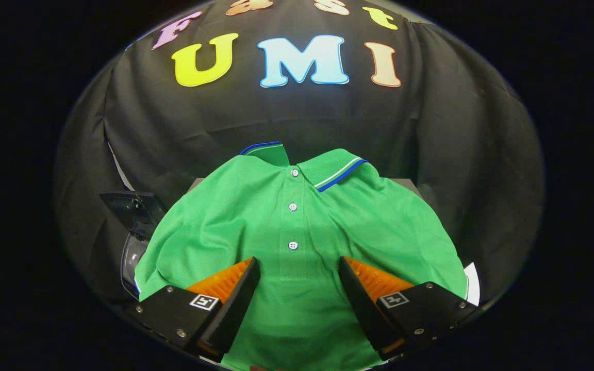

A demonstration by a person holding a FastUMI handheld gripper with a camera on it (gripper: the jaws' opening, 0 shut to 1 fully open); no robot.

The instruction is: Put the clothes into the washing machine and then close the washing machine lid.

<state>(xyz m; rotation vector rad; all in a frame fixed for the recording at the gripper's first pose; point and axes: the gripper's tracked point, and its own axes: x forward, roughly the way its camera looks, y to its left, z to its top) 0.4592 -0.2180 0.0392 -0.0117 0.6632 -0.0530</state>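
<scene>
Two fingers of your gripper (299, 278) stand wide apart, holding nothing. Your green polo shirt (297, 226) lies spread between and beyond them, its length running straight away from you, collar (334, 170) at the far end.

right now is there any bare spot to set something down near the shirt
Hardly any. The green shirt covers nearly everything ahead of the open hand-held gripper, fabric lying between its fingers. Bare bits: a white sliver by the shirt's right hem, and a grey edge behind its right shoulder. The dark washing machine part crowds the left.
</scene>
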